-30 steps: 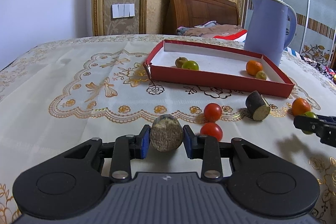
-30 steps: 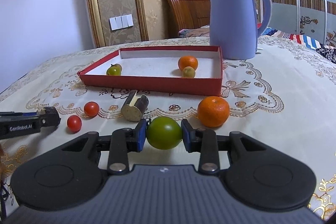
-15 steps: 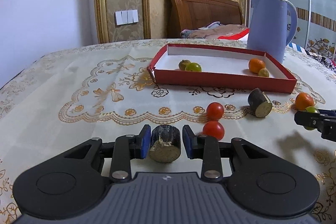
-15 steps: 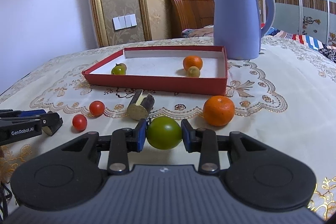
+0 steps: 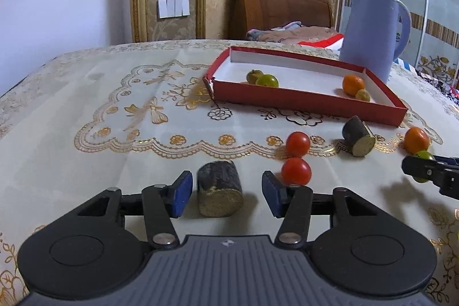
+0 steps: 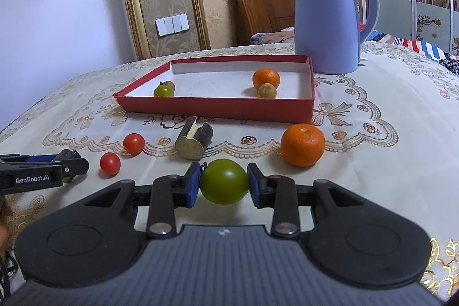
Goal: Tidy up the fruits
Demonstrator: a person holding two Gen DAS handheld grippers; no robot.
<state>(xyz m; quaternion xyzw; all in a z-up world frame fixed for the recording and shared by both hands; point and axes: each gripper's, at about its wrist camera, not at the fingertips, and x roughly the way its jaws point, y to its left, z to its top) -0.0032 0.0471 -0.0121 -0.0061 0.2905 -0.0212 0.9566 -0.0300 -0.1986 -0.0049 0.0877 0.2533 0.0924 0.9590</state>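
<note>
**Two grippers, two fruits: one set loose on the cloth, one gripped and waiting**

On the left of the cloth-covered worktop (image 5: 86, 162), the left gripper (image 5: 225, 192) stands with its blue-padded fingers (image 5: 180, 192) spread apart, touching nothing. Between them a dark cut cane piece (image 5: 219, 195) rests on the cloth, pale cut face toward the camera, clear of both pads. Just to its right lie two cherry tomatoes (image 5: 296, 170), one behind the other, and beyond them a second cane piece (image 5: 358, 140) tipped on its side.

Farther back sits the red tray (image 6: 218, 107), holding two small greenish fruits at its left end and a small orange with a yellowish fruit at its right. A blue kettle (image 6: 327, 19) stands behind the tray's right corner.

On the right, the right gripper (image 6: 224, 182) is clamped on a green tomato (image 6: 224, 181), both pads pressed against its sides, low over the cloth in front of the tray. A loose mandarin (image 6: 302, 144) lies just beside it to the right.

The step in hand appears to be the sorting of loose fruit into the tray, with the green tomato the likeliest next delivery. That move calls for a lift high enough to clear the tray's near wall, then a gentle release, probably among the green fruits at the left end. The left gripper must either close on the cane piece or back away from it.
</note>
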